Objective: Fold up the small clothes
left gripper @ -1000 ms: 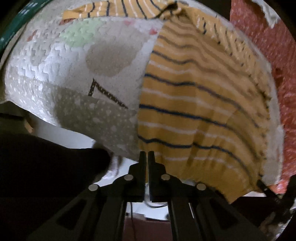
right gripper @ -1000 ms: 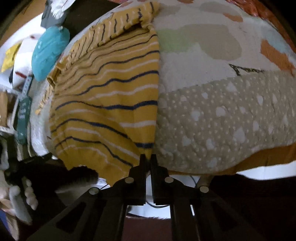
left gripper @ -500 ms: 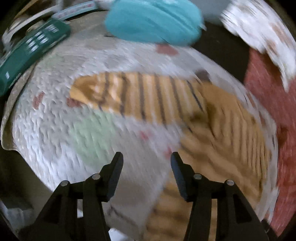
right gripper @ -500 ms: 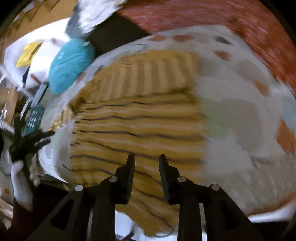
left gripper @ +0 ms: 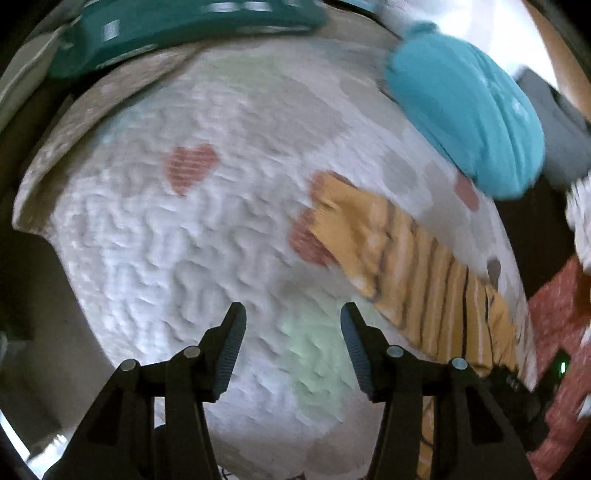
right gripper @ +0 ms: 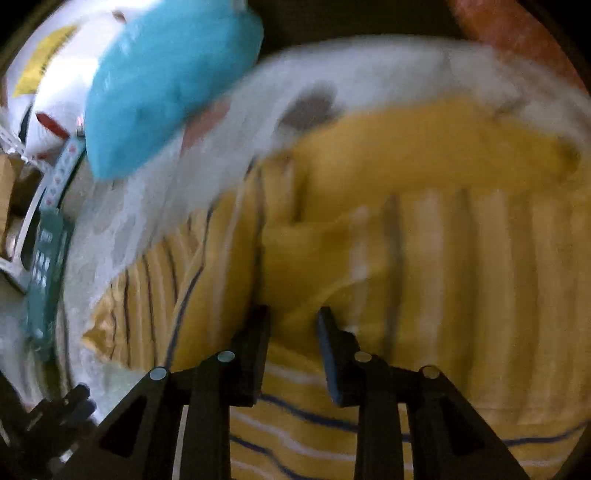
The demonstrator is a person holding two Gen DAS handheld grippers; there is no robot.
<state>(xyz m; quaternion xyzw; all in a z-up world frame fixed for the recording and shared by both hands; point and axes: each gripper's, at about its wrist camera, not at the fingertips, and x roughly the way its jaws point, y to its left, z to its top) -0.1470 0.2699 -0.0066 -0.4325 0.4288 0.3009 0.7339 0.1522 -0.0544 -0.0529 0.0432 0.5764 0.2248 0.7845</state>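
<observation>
A mustard-yellow top with navy and white stripes (right gripper: 406,258) lies on a white quilted mat (left gripper: 192,236). In the left wrist view only one striped sleeve (left gripper: 413,258) shows, stretched across the mat to the right of my left gripper (left gripper: 293,314), which is open and empty above bare quilt. My right gripper (right gripper: 293,314) is open, low over the top's body near a fold of fabric; both views are motion-blurred.
A turquoise garment (left gripper: 469,110) lies at the mat's far edge, also in the right wrist view (right gripper: 166,85). A teal box (left gripper: 177,29) sits beyond the mat. A red patterned cloth (left gripper: 554,332) lies to the right. The other gripper's black body (left gripper: 517,398) shows at lower right.
Both grippers were shut at the top's near hem a second ago; they have let go, opened and swept forward across the mat toward the sleeve end.
</observation>
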